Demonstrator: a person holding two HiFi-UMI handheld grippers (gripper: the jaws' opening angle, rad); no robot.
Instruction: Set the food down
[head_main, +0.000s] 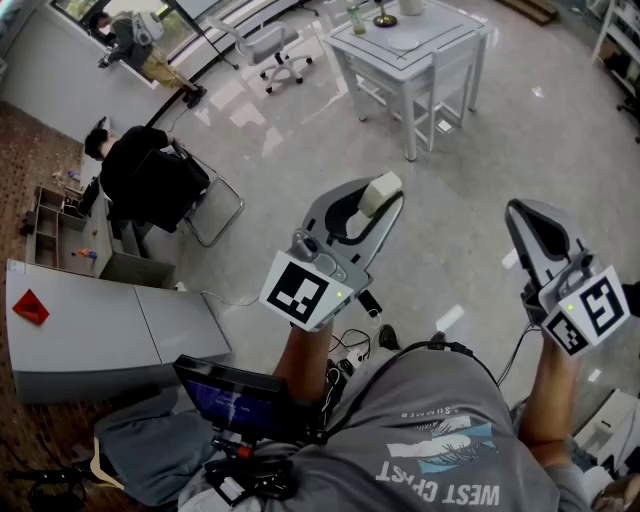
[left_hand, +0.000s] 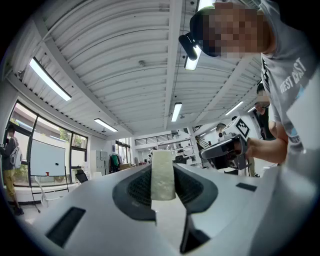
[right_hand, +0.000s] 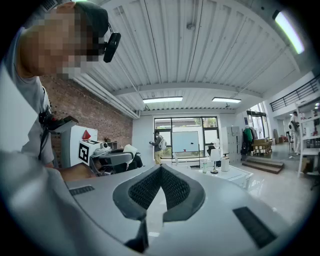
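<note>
A pale, off-white slab of food (left_hand: 162, 175) stands upright between the jaws of my left gripper (left_hand: 163, 187), whose pads press on its two sides. From the head view the same food (head_main: 381, 191) sticks out at the tip of the left gripper (head_main: 372, 205), held up in the air over the floor. My right gripper (head_main: 521, 218) is held level with it to the right, apart from it. Its jaws (right_hand: 161, 170) meet at the tip with nothing between them. The right gripper view also catches the left gripper (right_hand: 107, 159) and its food (right_hand: 131, 150).
A white table (head_main: 425, 50) with a bottle and a small lamp stands ahead, with white chairs around it. A black chair draped with a jacket (head_main: 150, 180) and a grey cabinet (head_main: 100, 335) are at the left. Cables (head_main: 350, 350) lie by my feet.
</note>
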